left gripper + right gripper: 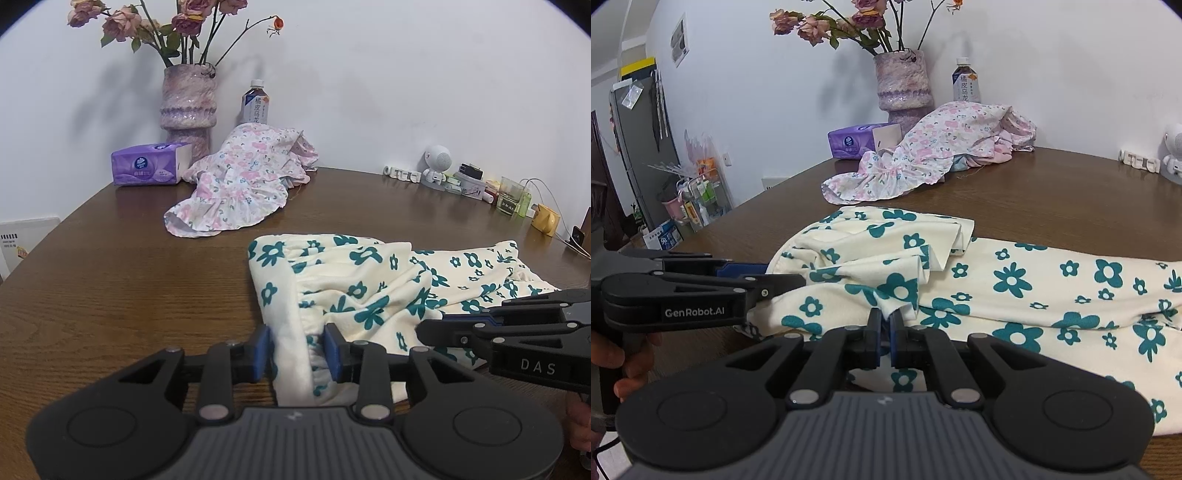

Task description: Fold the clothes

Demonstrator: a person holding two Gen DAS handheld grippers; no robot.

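**Fold in progress: cream garment with teal flowers, both grippers at its near edge.**

The cream garment (1015, 291) lies on the wooden table (110, 288) close to the cameras, its gathered waistband end toward 9 o'clock in the right wrist view. The right gripper (885, 325) is closed narrow, pinching a small peak of cloth. The left gripper (297, 350) stands partly open with the waistband fold between its blue pads (263, 350), which do not appear to press it. Risk: with only one firm pinch, lifting may let the left edge slide out and collapse the fold. The pink floral garment (236, 184) lies toward 12 o'clock, well apart, in front of the vase (188, 107).
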